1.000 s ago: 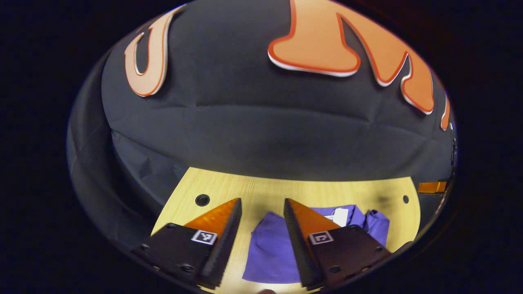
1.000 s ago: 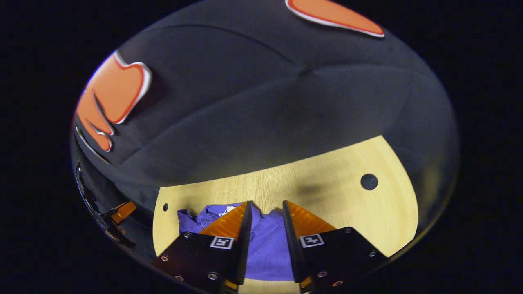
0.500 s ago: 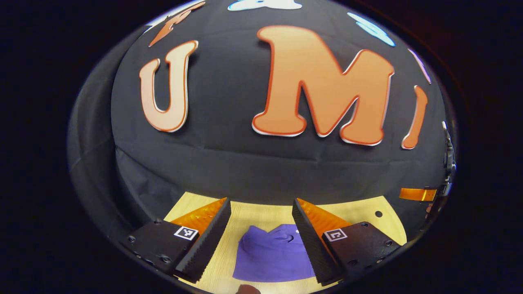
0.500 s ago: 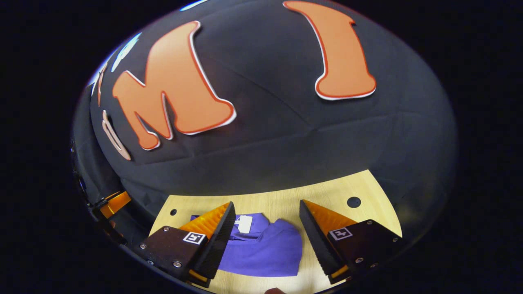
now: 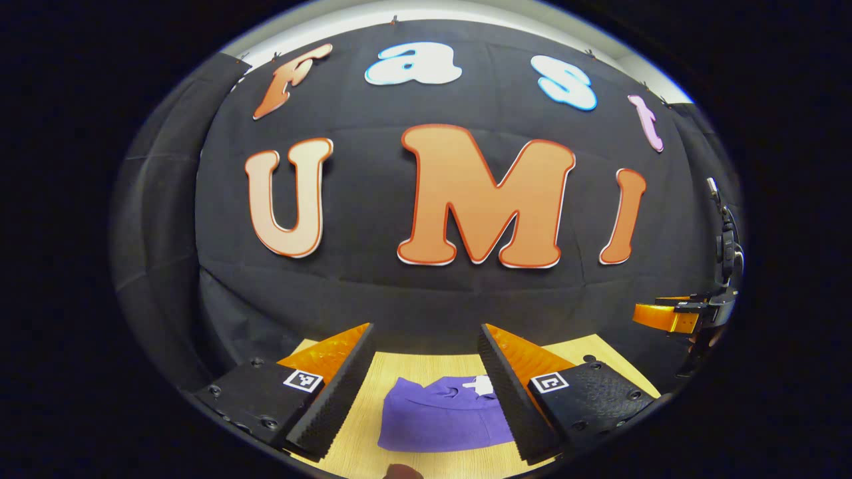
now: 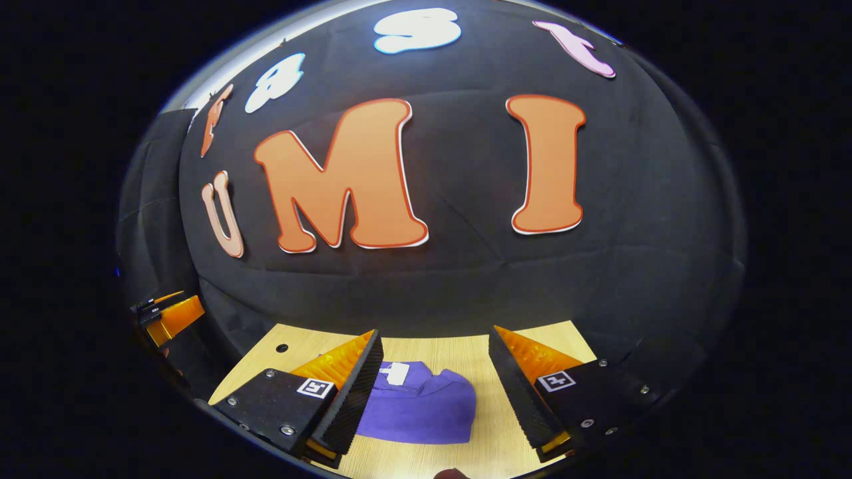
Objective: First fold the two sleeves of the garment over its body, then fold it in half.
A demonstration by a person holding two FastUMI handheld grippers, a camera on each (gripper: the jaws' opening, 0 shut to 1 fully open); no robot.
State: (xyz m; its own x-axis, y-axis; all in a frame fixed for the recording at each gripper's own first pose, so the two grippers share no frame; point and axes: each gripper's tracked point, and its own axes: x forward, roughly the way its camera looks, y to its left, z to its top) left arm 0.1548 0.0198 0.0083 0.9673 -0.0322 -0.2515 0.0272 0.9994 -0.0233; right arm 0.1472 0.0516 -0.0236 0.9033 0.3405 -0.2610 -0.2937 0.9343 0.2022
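A purple garment [image 5: 442,419] lies folded into a compact rectangle on the light wooden table [image 5: 426,364], a white tag at its collar end. In the left gripper view my left gripper [image 5: 426,336] hangs open above it, holding nothing. The right gripper view has the same garment [image 6: 418,407] lower down between the fingers of my right gripper [image 6: 432,336], which is also open and holding nothing. Each view catches the other gripper at its edge: the right gripper [image 5: 672,316] far right, the left gripper [image 6: 170,313] far left.
The black cloth wall [image 5: 426,293] rises straight behind the table's far edge. A small round hole [image 6: 282,348] marks the tabletop near its back left corner in the right gripper view.
Both grippers have lifted and tilted up, away from the garment, which now sits lower and smaller in both views. Their fingers spread wider than a second ago. The garment stays folded on the table.
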